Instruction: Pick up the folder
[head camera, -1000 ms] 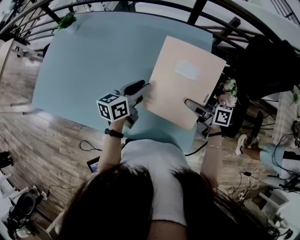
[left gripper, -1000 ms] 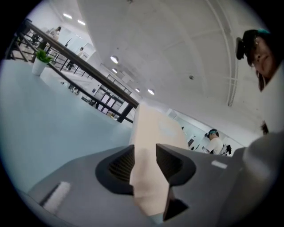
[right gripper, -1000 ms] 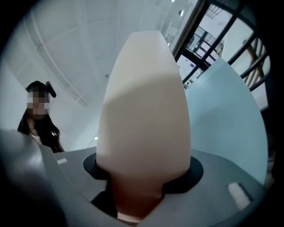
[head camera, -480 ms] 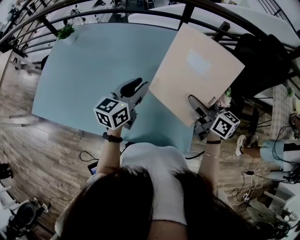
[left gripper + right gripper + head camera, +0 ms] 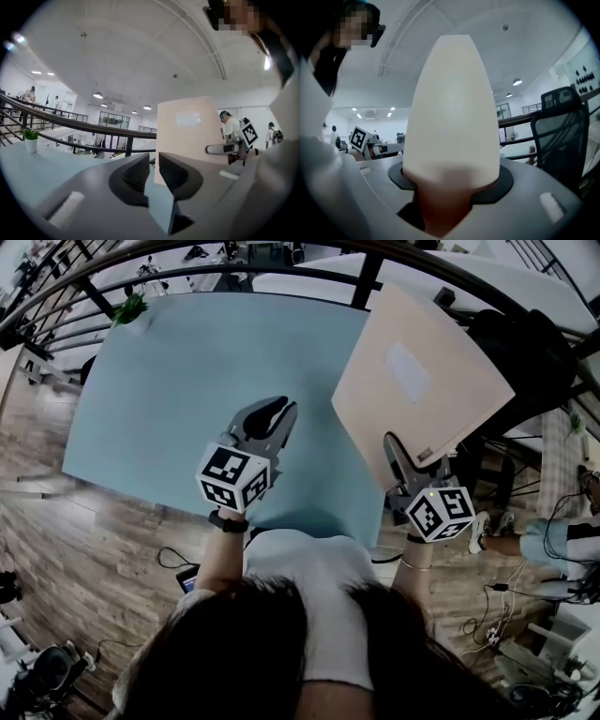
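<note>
Holding folder (image 5: pixel 427 381) by near edge, clamped in my right gripper (image 5: pixel 396 451), long axis running far. Left gripper (image 5: pixel 270 416) sits apart on its left, empty, jaws just been closing w/ slim gap.

The head view is dim and grey under flat, even light over the bench (image 5: pixel 169 381). Both gripper views are brighter, lit by ceiling lamps (image 5: pixel 97 95), with black corners and fisheye bending of the rail (image 5: pixel 97 129). The folder (image 5: pixel 452 108), close to the right lens, is blurred and washed out.
</note>
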`<state>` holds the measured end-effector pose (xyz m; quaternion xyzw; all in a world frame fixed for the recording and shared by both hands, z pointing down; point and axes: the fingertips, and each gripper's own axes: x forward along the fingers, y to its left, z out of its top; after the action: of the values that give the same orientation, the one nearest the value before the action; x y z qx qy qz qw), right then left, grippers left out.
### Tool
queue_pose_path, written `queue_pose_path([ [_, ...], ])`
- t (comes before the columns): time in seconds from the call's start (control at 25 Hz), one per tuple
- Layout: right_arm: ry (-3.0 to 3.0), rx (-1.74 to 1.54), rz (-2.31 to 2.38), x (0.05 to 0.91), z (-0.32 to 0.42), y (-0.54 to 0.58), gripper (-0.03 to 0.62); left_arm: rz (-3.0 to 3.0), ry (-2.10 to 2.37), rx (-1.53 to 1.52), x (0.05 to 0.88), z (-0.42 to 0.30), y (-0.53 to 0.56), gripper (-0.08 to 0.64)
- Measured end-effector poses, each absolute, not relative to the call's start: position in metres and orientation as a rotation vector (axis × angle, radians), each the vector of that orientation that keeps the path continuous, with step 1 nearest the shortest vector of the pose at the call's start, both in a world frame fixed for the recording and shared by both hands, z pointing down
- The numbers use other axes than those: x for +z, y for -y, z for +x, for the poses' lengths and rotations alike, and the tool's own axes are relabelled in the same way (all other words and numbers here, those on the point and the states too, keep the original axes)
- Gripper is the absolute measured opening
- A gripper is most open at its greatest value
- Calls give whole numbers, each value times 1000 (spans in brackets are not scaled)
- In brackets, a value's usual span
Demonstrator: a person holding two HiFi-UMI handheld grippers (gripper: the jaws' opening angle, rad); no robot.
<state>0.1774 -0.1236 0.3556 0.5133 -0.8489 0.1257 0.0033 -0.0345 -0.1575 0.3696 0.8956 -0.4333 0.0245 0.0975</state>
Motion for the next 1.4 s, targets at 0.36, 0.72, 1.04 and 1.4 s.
queue_pose_path([
  [0.36,2433,97,1702,363,185,120,278,2698,1401,208,377,-29,157,57],
  [0.72,2395,103,1702,380,176,124,273,2682,1439,251,392,-32,159,57],
  [1.04,2400,123,1702,379,174,129,272,2678,1427,248,393,-36,168,57],
  [1.4,2395,147,1698,386,174,135,272,2680,1407,241,397,-34,176,57],
])
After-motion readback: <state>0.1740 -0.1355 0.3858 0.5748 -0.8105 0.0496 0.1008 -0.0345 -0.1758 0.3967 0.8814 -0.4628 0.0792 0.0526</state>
